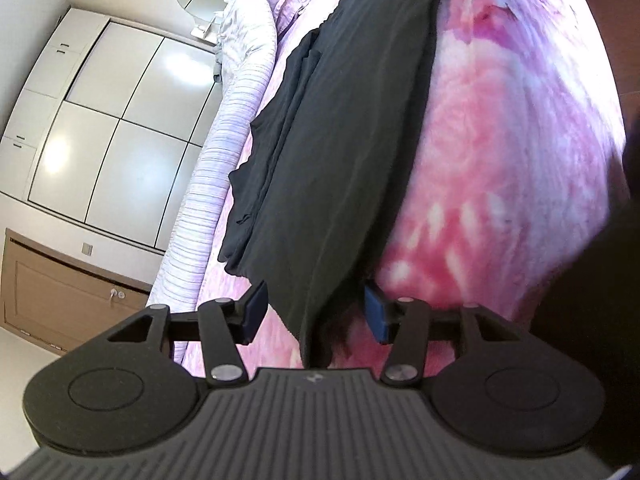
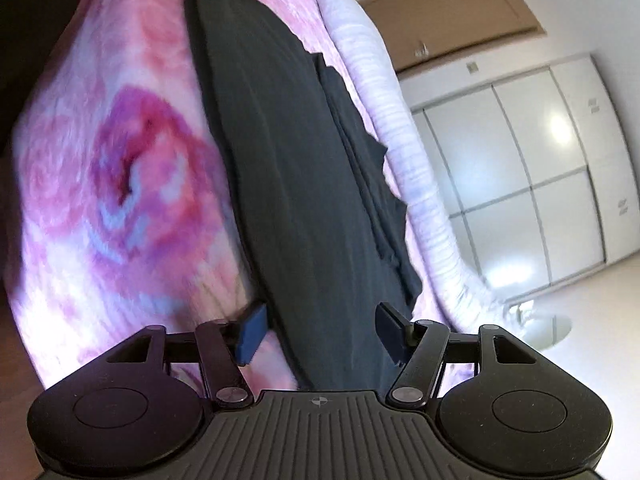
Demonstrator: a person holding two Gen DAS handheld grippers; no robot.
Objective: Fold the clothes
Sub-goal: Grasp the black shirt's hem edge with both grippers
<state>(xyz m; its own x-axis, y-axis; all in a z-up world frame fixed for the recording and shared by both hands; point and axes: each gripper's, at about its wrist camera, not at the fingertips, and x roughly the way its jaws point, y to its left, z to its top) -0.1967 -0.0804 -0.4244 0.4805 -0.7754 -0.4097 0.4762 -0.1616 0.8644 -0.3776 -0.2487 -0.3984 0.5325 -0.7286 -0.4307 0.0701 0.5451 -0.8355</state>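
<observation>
Two tools, one dark garment. Garment (image 1: 344,152) laid lengthwise on a pink floral blanket (image 1: 500,168) covering the bed, folded into a long strip, with a looser layer of the same dark cloth sticking out along one side. Near end of the strip running down between the fingers of each tool.

Left tool (image 1: 316,314): jaws spread wide, blue pads (image 1: 376,316) standing clear on either side of the cloth, nothing pinched. Strip hanging or lying in the gap; contact with the pads not possible to tell.

Right tool (image 2: 320,332): likewise spread apart, fingers (image 2: 252,330) flanking the garment (image 2: 304,184) edge, no grip on it. Blanket (image 2: 120,168) blurred on the side of the large rose pattern.

Beyond the bed: striped pale quilt (image 1: 224,168) bunched along the far edge of the blanket, also seen in the right view (image 2: 404,152). White wardrobe (image 1: 116,128) with glossy sliding panels, a brown wooden door (image 1: 68,300) beside it, a round white table (image 1: 202,0) near the quilt's end. Lilac shirt-like cloth (image 1: 290,4) lying near the far end of the garment.
</observation>
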